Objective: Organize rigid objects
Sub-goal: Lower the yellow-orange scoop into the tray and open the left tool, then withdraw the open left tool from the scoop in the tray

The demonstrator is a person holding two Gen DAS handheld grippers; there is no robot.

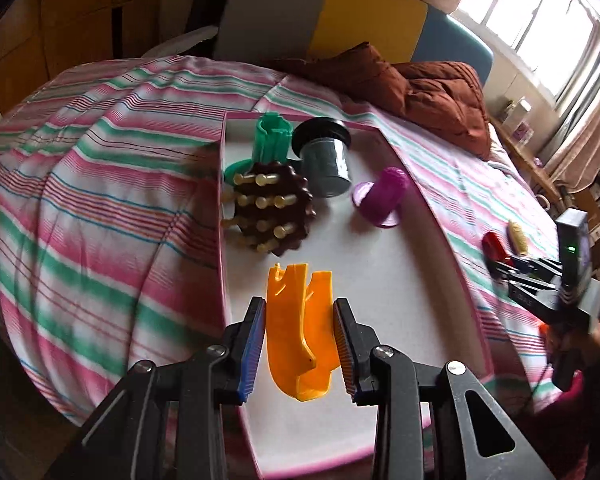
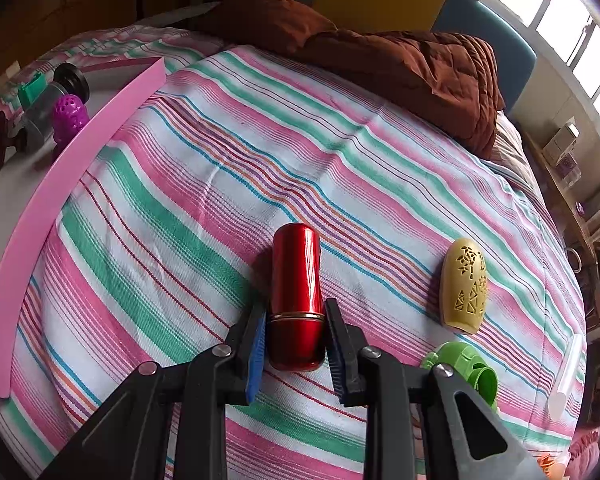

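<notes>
A striped bedspread [image 2: 260, 152] covers the bed, with a brown quilt [image 2: 400, 68] bunched at the far end. On the left lies a pink-rimmed tray [image 1: 400, 264]; at its far end sit a grey jar [image 1: 326, 160], a brown studded piece [image 1: 272, 208], a green piece [image 1: 270, 136] and a purple piece [image 1: 384, 196]. The left gripper [image 1: 300, 340] is clenched on an orange piece [image 1: 300, 336] over the tray's near part. The right gripper [image 2: 296, 340] grasps a red capsule [image 2: 296, 296] lying on the bedspread, a yellow shell [image 2: 464, 284] to its right. No writing is legible.

Surface: bed with striped cover [image 2: 228, 168].
On cover: pink-rimmed tray [image 2: 60, 184], yellow perforated shell [image 2: 463, 286], green plastic piece [image 2: 466, 368], brown quilt [image 2: 400, 76], possibly a white tube [image 2: 566, 376].
</notes>
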